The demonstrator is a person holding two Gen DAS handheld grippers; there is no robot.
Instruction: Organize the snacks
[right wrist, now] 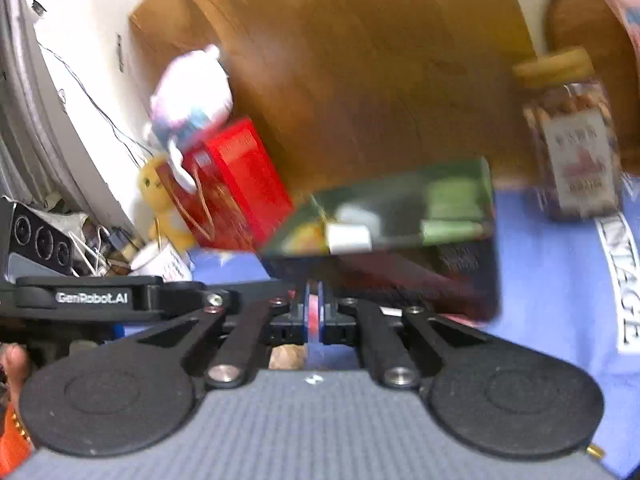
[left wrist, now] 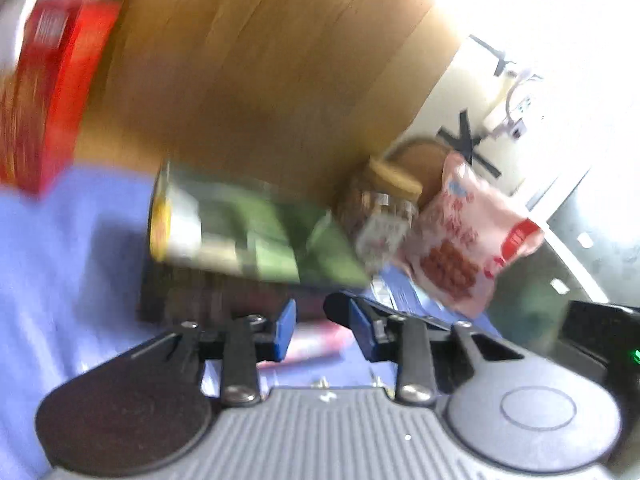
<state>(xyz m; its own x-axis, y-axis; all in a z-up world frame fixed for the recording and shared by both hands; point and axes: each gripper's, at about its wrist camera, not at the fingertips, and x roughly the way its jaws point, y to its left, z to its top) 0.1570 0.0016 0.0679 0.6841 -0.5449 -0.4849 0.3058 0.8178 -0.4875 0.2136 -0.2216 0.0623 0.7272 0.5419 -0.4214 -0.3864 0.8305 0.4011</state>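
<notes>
A blue cloth [right wrist: 560,280] lay before a wooden panel [right wrist: 360,60], where a red box [right wrist: 244,184] stood left of the right gripper [right wrist: 315,312], its jaws nipped almost together on a thin pink wrapper [right wrist: 315,316], the green box [right wrist: 404,208] lying just beyond them, a snack jar [right wrist: 572,144] off right, while the left gripper [left wrist: 320,328] stood narrowly parted, holding nothing.

Each handheld gripper has a grey ribbed body, flanked by two round black discs. On the left gripper [left wrist: 320,330], black link arms run forward from the body, pinned with silver screws, to blue-padded fingers [left wrist: 285,330]; a green light glows at the right of the body. The right gripper [right wrist: 315,312] has the same black arms and silver screws, with blue pads. Left of its body, white "GenRobot.AI" lettering marks a black bar.
</notes>
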